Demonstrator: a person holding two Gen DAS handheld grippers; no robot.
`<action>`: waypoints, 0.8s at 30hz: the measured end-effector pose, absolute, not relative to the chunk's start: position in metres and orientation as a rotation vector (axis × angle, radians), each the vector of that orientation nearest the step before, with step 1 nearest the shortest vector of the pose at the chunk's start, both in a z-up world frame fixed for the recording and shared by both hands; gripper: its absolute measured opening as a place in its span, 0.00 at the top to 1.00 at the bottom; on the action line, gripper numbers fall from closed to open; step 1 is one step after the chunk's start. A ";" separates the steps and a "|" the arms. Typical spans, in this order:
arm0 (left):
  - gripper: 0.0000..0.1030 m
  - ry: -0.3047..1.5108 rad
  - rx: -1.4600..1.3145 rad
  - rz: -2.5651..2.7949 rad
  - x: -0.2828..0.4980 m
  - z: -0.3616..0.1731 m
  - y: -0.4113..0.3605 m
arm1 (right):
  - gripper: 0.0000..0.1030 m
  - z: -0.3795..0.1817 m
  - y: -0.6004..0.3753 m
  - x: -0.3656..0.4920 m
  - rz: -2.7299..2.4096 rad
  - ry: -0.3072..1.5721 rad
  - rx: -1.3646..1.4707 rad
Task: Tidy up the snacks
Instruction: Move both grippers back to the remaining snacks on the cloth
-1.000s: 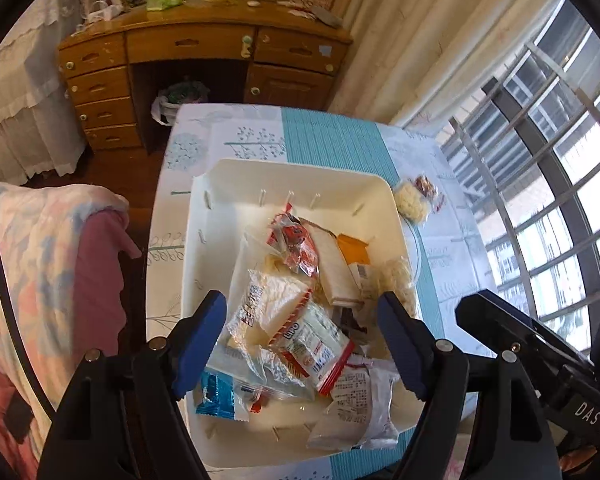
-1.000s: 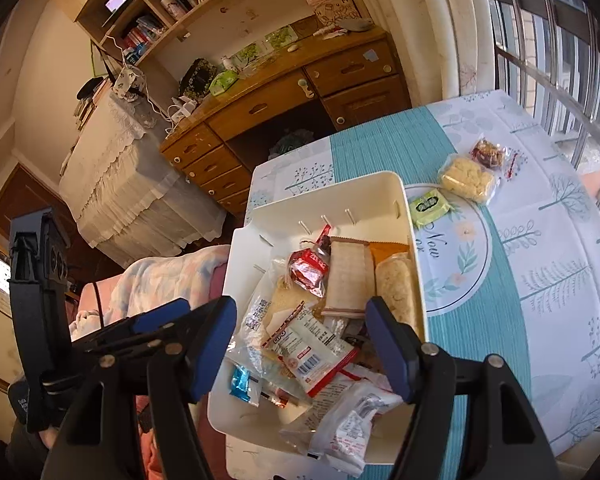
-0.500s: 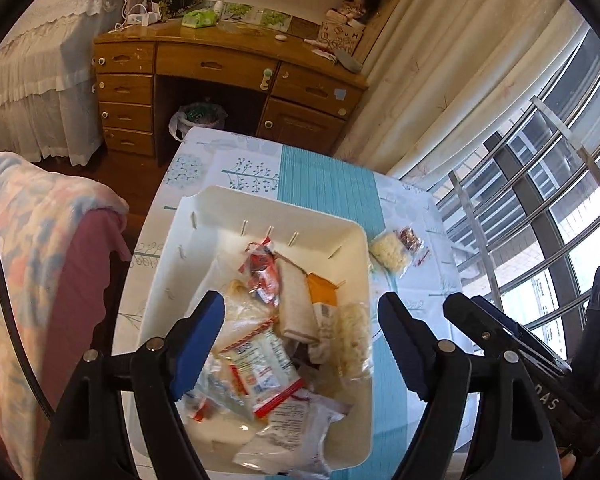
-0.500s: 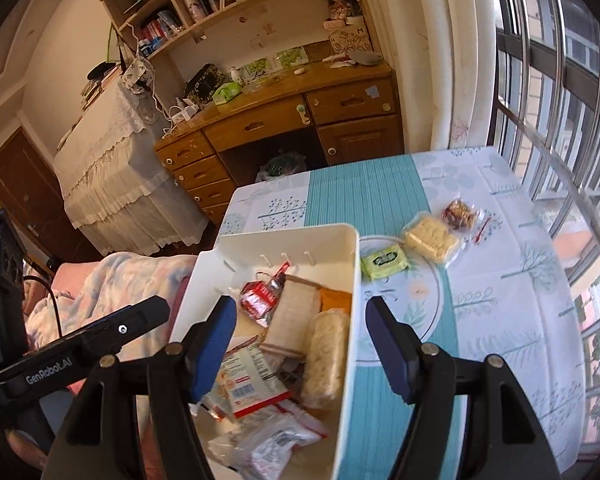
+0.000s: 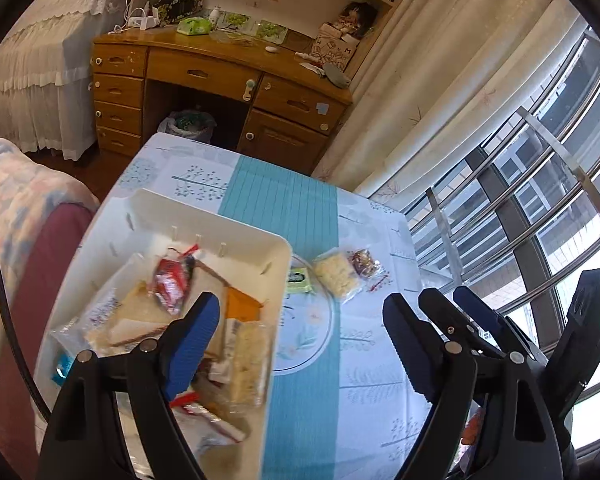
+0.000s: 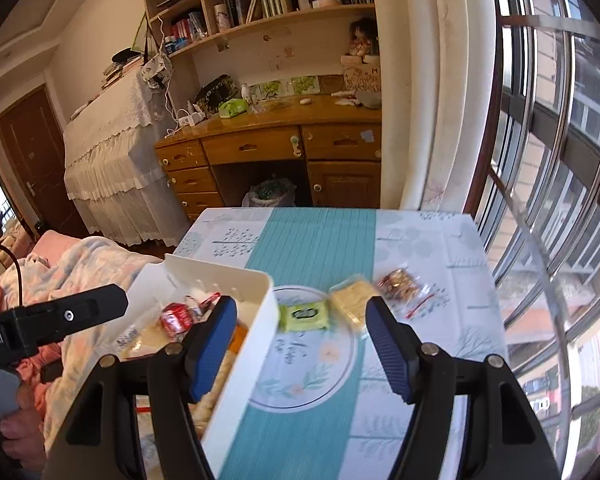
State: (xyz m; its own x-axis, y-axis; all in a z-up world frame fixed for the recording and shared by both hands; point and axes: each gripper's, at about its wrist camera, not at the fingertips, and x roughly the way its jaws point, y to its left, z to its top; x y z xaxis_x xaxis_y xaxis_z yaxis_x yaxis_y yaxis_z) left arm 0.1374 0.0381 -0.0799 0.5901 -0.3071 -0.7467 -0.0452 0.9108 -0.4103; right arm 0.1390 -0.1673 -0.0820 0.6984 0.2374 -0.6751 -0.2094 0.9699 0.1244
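While both tools are hanging above the surface (image 6: 320,248) with nothing between their jaws, the left tool (image 5: 300,328) has just been opening wider and is gaping broadly; the right tool (image 6: 300,332) is standing partly open. Snacks are lying piled in the white bin (image 5: 278,276) at the left. A green packet (image 6: 304,316), a pale yellow packet (image 6: 350,300) and a small bag of brown bits (image 6: 398,284) are sitting outside it on the patterned cloth, just beside the bin's wall.

"obot.AI" on left tongs' (image 6: 56,320) black body; rest unreadable.
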 end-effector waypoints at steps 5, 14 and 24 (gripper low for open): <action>0.19 0.954 -0.426 -0.137 0.151 -0.085 0.003 | 0.34 -0.086 -0.199 0.153 0.257 0.723 0.003; 0.19 1.041 -0.379 -0.142 0.193 -0.097 -0.046 | 0.34 -0.104 -0.240 0.188 0.227 0.719 -0.029; 0.19 1.200 -0.420 -0.088 0.249 -0.139 -0.082 | 0.34 -0.140 -0.261 0.226 0.230 0.738 -0.095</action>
State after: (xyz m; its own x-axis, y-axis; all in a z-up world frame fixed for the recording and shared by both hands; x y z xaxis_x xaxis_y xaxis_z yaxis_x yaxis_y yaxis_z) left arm 0.2488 -0.0819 -0.1392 0.3691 -0.2860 -0.8843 -0.1531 0.9198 -0.3613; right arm 0.2258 -0.2608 -0.1396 0.7160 0.1744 -0.6760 -0.2409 0.9705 -0.0048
